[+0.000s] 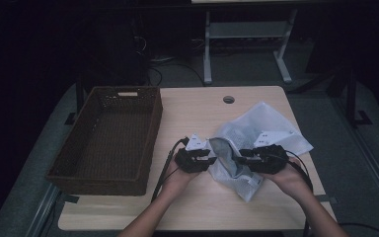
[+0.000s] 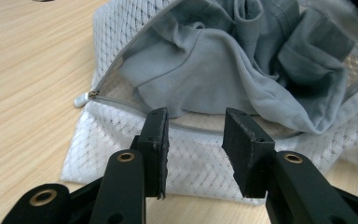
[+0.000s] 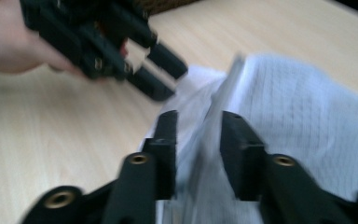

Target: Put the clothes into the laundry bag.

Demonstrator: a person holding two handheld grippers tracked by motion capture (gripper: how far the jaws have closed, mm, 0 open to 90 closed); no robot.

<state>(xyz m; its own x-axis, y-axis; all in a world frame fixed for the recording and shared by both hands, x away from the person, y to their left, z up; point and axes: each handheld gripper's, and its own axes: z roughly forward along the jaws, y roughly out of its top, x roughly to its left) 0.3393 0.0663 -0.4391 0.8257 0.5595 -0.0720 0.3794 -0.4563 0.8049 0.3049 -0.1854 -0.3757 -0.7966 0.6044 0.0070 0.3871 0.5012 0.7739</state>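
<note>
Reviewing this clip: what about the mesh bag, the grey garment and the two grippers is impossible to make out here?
- Garment: its type; crumpled, and the left gripper view's top edge cuts it off.
- Mesh bag: whether the right gripper touches its edge; motion blur in the right gripper view.
- Bag's far end: contents; the white mesh hides them in the dim high view.
- Left gripper: jaw gap too small in the high view.
- Basket: inside too dark.

No writing, label, brand, number or sign can be read anywhere in these views. The mesh bag [image 2: 205,163], the grey cloth [image 2: 223,60] inside it, the basket [image 1: 103,138] at the left and the table [image 1: 197,106] all bear plain surfaces with no marks that can be made out.
</note>
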